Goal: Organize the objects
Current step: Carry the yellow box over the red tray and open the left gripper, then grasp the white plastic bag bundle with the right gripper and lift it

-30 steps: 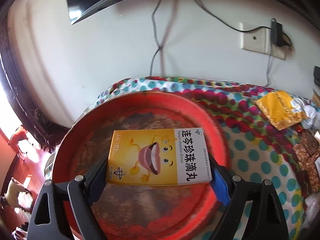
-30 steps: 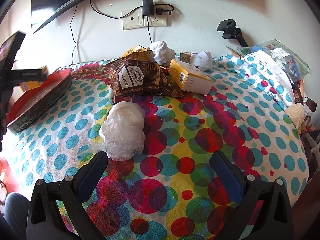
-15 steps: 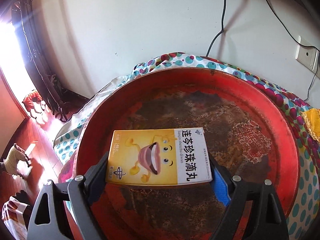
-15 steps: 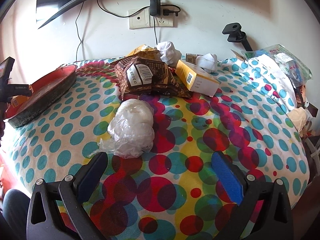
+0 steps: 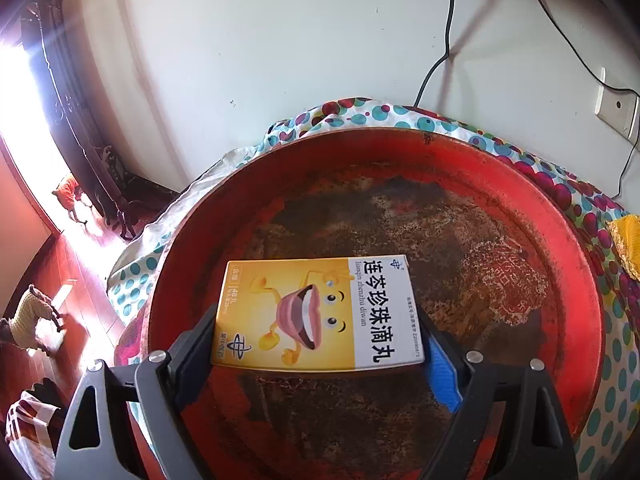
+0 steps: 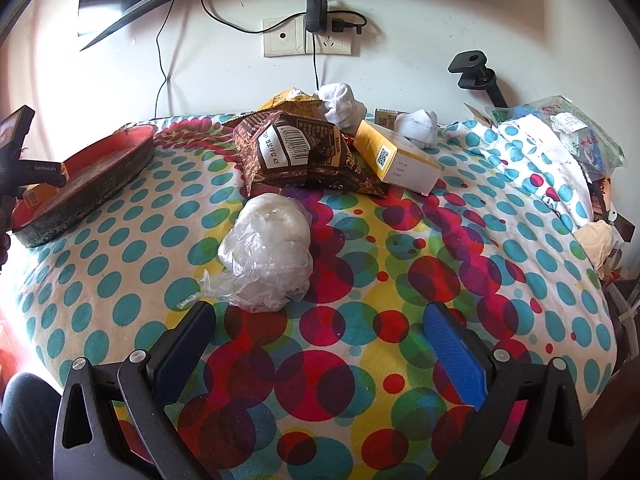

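Observation:
My left gripper (image 5: 316,344) is shut on a yellow and white medicine box (image 5: 316,314) with a cartoon mouth on it. It holds the box just over the near left part of a round red tray (image 5: 480,248) with a worn, rusty floor. In the right wrist view the red tray (image 6: 92,176) sits at the table's far left, with the left gripper's body (image 6: 16,160) beside it. My right gripper (image 6: 320,340) is open and empty above the spotted cloth, just short of a white plastic bag (image 6: 268,260).
On the spotted tablecloth (image 6: 360,280) lie a brown snack packet (image 6: 300,152), a yellow and white box (image 6: 396,160), white wads (image 6: 340,104) and a yellow packet. Clutter is piled at the right edge (image 6: 580,152). A wall socket with cables (image 6: 316,36) is behind.
The left gripper has carried the medicine box leftward and lower over the tray, which now fills its view. The right gripper has drawn back slightly and stays open.

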{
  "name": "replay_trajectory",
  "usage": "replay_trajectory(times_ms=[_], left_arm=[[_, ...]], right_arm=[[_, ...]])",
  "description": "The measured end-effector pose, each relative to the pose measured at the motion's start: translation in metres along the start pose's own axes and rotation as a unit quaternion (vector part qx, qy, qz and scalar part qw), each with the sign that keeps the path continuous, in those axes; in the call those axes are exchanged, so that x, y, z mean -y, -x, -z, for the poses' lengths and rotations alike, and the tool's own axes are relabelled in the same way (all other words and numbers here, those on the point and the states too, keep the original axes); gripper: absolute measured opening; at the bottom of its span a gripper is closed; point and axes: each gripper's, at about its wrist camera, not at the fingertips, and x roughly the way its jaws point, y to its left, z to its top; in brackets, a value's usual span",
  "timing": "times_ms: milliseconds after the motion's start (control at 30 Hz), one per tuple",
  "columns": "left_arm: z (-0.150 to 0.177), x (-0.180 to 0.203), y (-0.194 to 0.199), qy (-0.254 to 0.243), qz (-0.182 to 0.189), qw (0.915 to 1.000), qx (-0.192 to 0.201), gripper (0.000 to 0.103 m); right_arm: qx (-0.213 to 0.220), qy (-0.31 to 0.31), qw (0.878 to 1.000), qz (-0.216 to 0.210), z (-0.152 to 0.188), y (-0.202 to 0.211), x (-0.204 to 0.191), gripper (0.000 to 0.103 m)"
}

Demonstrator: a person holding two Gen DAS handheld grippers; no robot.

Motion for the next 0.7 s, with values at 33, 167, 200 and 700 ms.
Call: replay_trajectory(times_ms=[33,167,200,700], left_arm=[[-0.0001,-0.0004,0.0000,0.002,-0.002,1.0000,0.000,0.091],[-0.0001,-0.0019,-0.0021,0.009,-0.002,0.9999,-0.008,0.091],[-0.0004,-0.0017,-0.0027,0.008,-0.002,0.9999,-0.010,0.091],[-0.0001,-0.0054,0.0029,0.019,0.003,0.9998,-0.007,0.102]], right_arm=[[0.000,0.002,1.000,0.001,0.0003,0.0000,-0.0003,0.103],[-0.001,-0.003,1.000,0.001,0.0000,0.0001,0.0000,0.103],[0.000,-0.005,1.000,-0.001,-0.0003,0.0006,0.0006,0.103],[-0.004,-0.007,1.000,0.002,-0.0028,-0.0011,-0.0011,0.103]])
